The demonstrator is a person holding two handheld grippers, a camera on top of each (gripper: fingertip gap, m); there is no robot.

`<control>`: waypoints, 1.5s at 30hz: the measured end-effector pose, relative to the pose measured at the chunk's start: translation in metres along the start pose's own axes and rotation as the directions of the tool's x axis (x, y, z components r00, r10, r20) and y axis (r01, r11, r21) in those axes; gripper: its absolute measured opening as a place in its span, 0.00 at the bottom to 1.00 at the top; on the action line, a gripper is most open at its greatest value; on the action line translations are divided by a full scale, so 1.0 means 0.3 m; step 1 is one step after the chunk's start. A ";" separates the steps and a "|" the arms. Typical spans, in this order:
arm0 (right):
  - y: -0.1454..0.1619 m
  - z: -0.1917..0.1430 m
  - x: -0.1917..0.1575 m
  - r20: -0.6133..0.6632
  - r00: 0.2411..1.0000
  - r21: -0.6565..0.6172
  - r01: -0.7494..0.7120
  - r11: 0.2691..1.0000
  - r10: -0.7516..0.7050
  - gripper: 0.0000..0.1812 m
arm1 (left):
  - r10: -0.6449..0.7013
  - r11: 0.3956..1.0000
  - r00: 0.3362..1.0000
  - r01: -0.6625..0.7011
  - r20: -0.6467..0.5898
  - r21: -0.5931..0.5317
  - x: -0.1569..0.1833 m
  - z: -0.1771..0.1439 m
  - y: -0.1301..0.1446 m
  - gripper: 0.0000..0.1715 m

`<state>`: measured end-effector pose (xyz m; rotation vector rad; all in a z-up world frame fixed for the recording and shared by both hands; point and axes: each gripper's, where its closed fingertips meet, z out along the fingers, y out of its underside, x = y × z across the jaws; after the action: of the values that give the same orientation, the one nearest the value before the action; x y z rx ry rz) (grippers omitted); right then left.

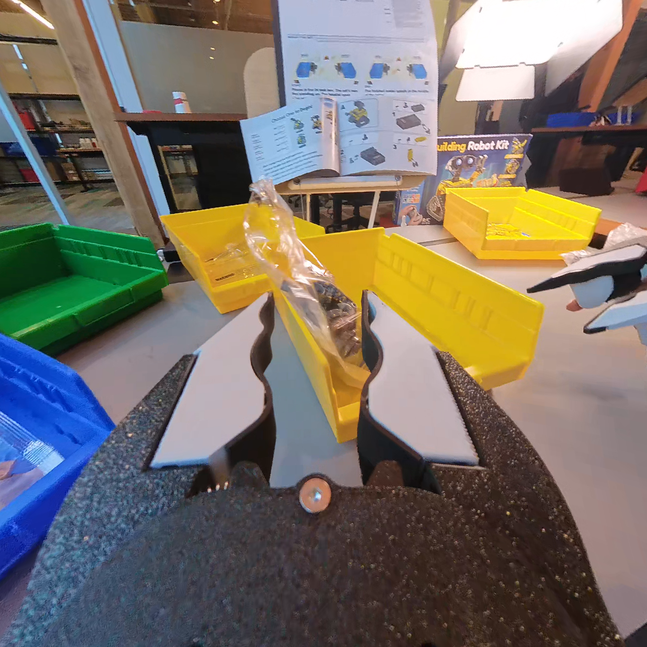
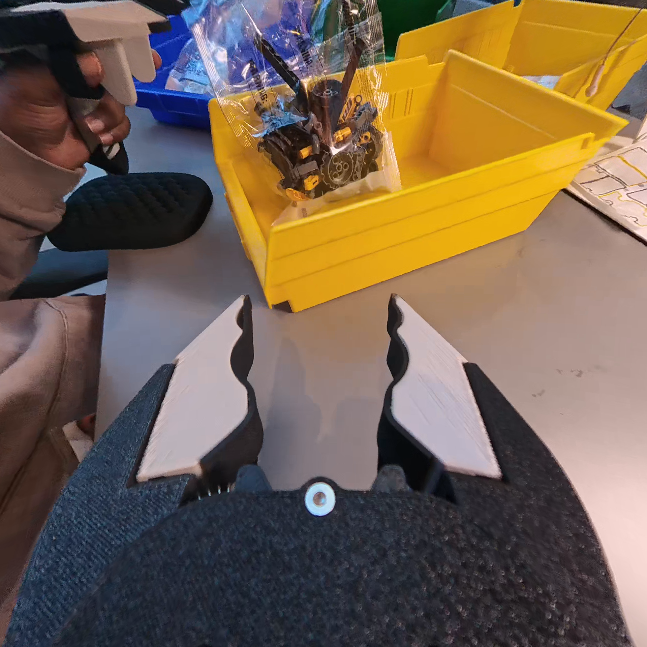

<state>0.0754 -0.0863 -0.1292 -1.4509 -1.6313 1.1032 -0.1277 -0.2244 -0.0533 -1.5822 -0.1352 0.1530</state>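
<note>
Grey table [image 2: 455, 350] carries a yellow bin [image 2: 402, 224] holding a clear bag of parts [image 2: 325, 150]. Left gripper [image 1: 317, 301] spread, just before the bag; right gripper [image 2: 318, 304] spread, near the bin.

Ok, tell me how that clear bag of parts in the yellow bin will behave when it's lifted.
The bag is thin crinkled film, so it will likely flop and feel slippery. Its dark parts sit bunched at the bottom, so it should hang bottom-heavy and swing. It leans in the bin, probably slumping if nudged.
</note>
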 end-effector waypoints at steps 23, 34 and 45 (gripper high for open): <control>0.022 -0.024 0.084 -0.168 0.975 -0.032 -0.154 0.987 0.147 0.04 | 0.038 0.987 0.944 -0.087 -0.327 -0.138 0.151 0.247 -0.034 0.00; 0.076 -0.168 0.173 -0.347 0.925 0.025 -0.154 0.988 0.153 0.02 | 0.183 0.974 0.843 -0.226 -0.505 -0.023 0.307 0.401 -0.255 0.00; 0.133 -0.310 0.258 -0.455 0.869 0.059 -0.190 0.980 0.196 0.01 | 0.304 0.950 0.892 -0.311 -0.333 0.033 -0.107 0.288 -0.679 0.00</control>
<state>0.1643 0.0050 -0.1310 -1.7389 -1.1613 0.7863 -0.1729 -0.1420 0.1495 -1.6199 0.3853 0.1269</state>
